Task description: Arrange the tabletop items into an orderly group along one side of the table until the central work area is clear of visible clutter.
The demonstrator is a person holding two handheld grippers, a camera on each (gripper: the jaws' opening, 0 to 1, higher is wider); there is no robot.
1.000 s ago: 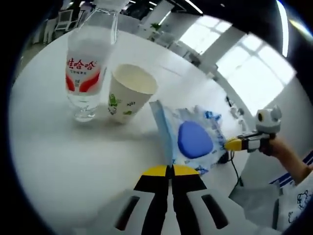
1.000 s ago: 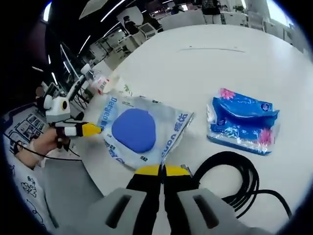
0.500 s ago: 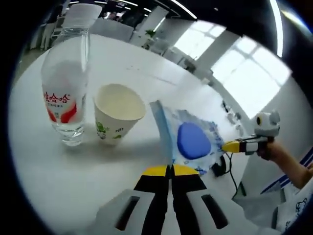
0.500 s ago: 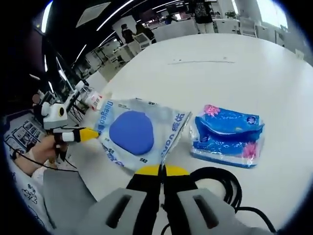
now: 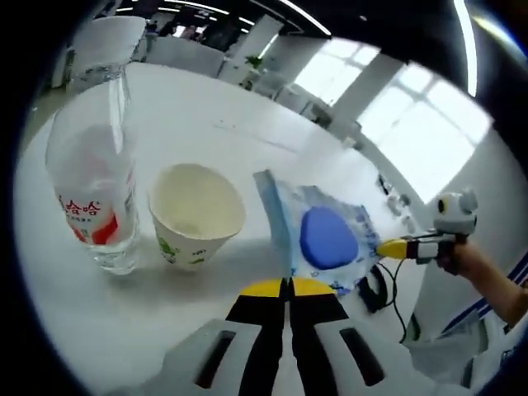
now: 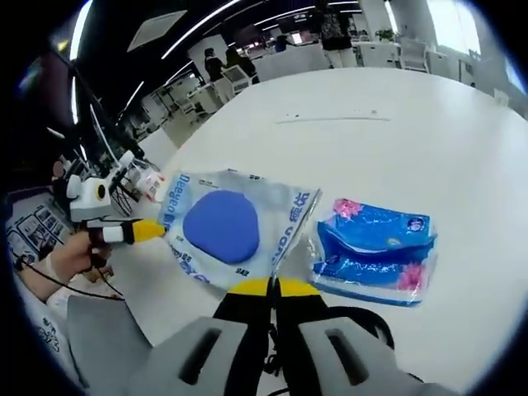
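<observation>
A clear wipe pack with a blue oval lid (image 5: 326, 235) (image 6: 223, 227) hangs stretched between both grippers above the white table (image 5: 206, 124). My left gripper (image 5: 289, 285) is shut on one edge of it. My right gripper (image 6: 272, 285) is shut on the opposite edge. In the left gripper view the right gripper (image 5: 394, 247) comes in from the right; in the right gripper view the left gripper (image 6: 144, 231) comes in from the left. A paper cup (image 5: 196, 213) and a water bottle (image 5: 89, 194) stand upright left of the pack. A blue tissue pack (image 6: 373, 257) lies right of it.
A black cable (image 5: 375, 287) (image 6: 363, 320) lies coiled on the table near the right gripper. A person's hand (image 6: 66, 256) holds the left gripper at the table's edge. Desks and chairs fill the room behind.
Both grippers stay shut on the wipe pack. The left view has dropped closer to the cup and bottle. In the right view the tissue pack now sits nearer the wipe pack.
</observation>
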